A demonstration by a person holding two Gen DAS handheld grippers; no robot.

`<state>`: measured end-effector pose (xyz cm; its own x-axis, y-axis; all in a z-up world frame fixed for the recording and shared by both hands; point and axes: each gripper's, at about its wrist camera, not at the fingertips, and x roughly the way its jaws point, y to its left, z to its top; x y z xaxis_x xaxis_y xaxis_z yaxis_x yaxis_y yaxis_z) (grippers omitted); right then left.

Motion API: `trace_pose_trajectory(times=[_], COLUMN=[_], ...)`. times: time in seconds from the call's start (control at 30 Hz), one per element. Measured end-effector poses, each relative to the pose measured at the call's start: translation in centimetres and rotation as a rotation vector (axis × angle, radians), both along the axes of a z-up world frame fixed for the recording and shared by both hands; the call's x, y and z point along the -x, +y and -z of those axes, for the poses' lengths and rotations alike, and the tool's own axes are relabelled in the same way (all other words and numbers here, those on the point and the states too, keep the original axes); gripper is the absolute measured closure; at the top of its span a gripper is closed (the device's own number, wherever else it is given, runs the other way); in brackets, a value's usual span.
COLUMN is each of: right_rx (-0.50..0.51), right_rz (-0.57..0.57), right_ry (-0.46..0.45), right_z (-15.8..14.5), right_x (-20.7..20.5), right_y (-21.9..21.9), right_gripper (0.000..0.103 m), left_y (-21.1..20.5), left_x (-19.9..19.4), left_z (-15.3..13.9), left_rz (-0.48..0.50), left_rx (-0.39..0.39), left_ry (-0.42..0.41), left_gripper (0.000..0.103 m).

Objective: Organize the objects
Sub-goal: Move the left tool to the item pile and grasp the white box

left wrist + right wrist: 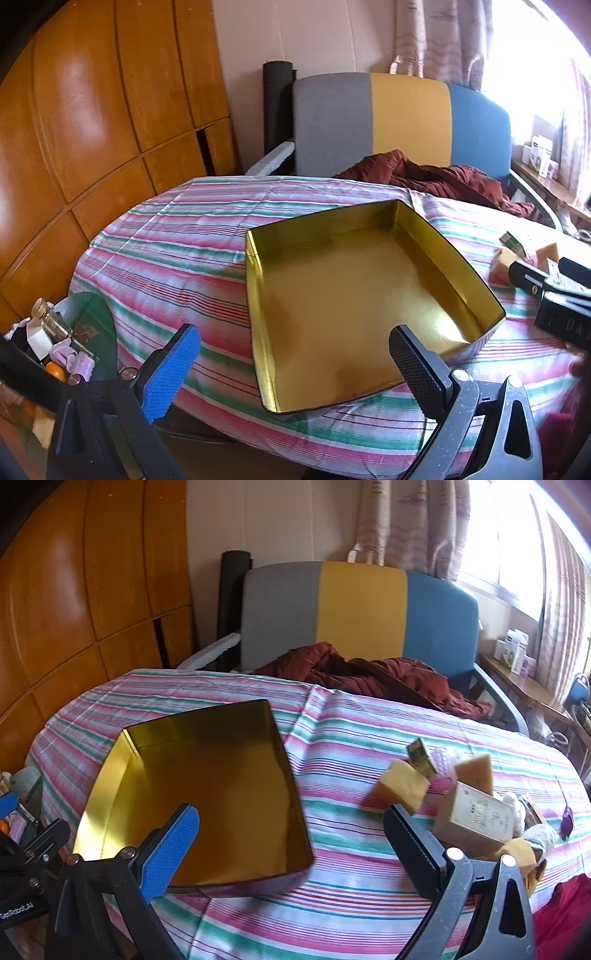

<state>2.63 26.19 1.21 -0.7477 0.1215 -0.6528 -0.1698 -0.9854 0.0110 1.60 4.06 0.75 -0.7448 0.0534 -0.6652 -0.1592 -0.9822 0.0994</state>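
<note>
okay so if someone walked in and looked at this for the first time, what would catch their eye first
Most likely the big empty gold tin, open-topped, sitting on the pink and green striped cloth toward its left side. Next, the cluster of small things to the tin's right: yellow sponge blocks and a cream box. Behind the table stands a chair with a grey, yellow and blue back, with a dark red cloth heaped on it.

Tin (207, 790) left on table (332, 904), boxes (472, 812) right.
</note>
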Motion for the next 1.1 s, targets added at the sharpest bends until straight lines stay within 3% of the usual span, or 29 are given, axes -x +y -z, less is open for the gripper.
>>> trace_pose_trajectory(times=[0.3,0.73,0.93,1.1], right_rx=[0.028,0.128,0.176,0.290], right_rz=[0.134,0.447,0.564,0.620], right_ry=[-0.048,-0.048,0.015,0.057], right_z=[1.0,-0.3,-0.1,1.7], right_x=[-1.0,-5.8,-8.1,-9.5], right_y=[6.0,20.9,26.1,28.5], right_gripper=[0.001,0.001,0.001,0.001], left_y=[1.7,7.4,10.4,14.8], left_x=[1.0,0.3,2.1,1.8], left_z=[2.4,3.2,3.5,2.5], left_rz=[0.151,0.408,0.463,0.549], left_rx=[-0.152,-0.175,-0.326,-0.260], left_ry=[-0.200,-0.293,-0.430,-0.375], left_gripper=[0.000,0.000,0.000,0.000])
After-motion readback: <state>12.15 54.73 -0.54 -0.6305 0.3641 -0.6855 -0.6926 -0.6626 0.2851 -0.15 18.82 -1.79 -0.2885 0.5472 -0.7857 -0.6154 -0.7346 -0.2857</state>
